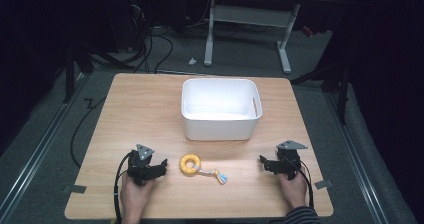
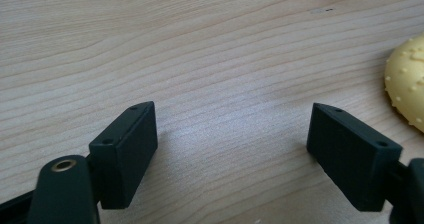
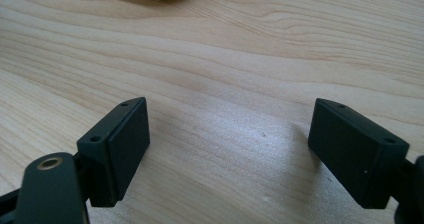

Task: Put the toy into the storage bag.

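Two grippers rested on the near edge of a wooden table [image 1: 140, 104], both with jaws spread wide and nothing between them.

Nearest the person, the left gripper [image 1: 159, 168] sat under the left hand [image 1: 134, 194] and the right gripper [image 1: 265, 163] under the right hand [image 1: 294, 188], each low over the light wood grain with its jaws turned toward the middle. Between them, closer to the left gripper, lay a yellow ring toy [image 1: 190, 164], round and knobbly, with a short braided rope tail [image 1: 214, 174] ending in pale blue and orange strands; in the left gripper view its bumpy yellow edge [image 2: 407, 81] stood just beyond the right-hand jaw, untouched. Farther back, mid-table, stood a white plastic bin [image 1: 220, 126], rectangular with rounded corners and a slot handle, its smooth inside bare.
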Available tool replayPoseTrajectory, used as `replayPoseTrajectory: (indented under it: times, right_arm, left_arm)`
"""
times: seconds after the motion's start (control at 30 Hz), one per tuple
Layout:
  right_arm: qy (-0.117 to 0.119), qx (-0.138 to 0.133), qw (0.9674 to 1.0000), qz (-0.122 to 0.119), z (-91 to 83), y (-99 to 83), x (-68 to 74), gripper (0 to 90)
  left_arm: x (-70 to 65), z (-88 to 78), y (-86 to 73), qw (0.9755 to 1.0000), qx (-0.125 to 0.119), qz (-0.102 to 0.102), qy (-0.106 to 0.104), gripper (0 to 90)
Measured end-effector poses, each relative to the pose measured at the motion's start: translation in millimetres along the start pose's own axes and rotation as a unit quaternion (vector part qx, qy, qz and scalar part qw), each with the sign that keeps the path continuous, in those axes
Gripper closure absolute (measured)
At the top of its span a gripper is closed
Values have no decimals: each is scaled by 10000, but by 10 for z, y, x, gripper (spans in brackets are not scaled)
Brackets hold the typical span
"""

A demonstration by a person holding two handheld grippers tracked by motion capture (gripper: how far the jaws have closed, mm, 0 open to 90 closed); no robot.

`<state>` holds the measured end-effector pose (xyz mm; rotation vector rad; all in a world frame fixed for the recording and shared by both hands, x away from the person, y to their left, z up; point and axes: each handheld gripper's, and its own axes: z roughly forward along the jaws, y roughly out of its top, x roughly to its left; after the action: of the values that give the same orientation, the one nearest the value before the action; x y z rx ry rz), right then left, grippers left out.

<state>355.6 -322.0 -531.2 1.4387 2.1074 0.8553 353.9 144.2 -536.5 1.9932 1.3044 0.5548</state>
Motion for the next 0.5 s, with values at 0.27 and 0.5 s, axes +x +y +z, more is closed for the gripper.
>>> replayPoseTrajectory:
  times: [0.27, 0.5]
  right_arm:
    - [-3, 2, 10000, 12, -1, -1, 3, 168]
    - [-4, -1, 10000, -2, -2, -2, 2, 168]
  left_arm:
    - [3, 1, 2, 10000, 9, 35, -39, 202]
    - [0, 2, 0, 10000, 50, -24, 26, 161]
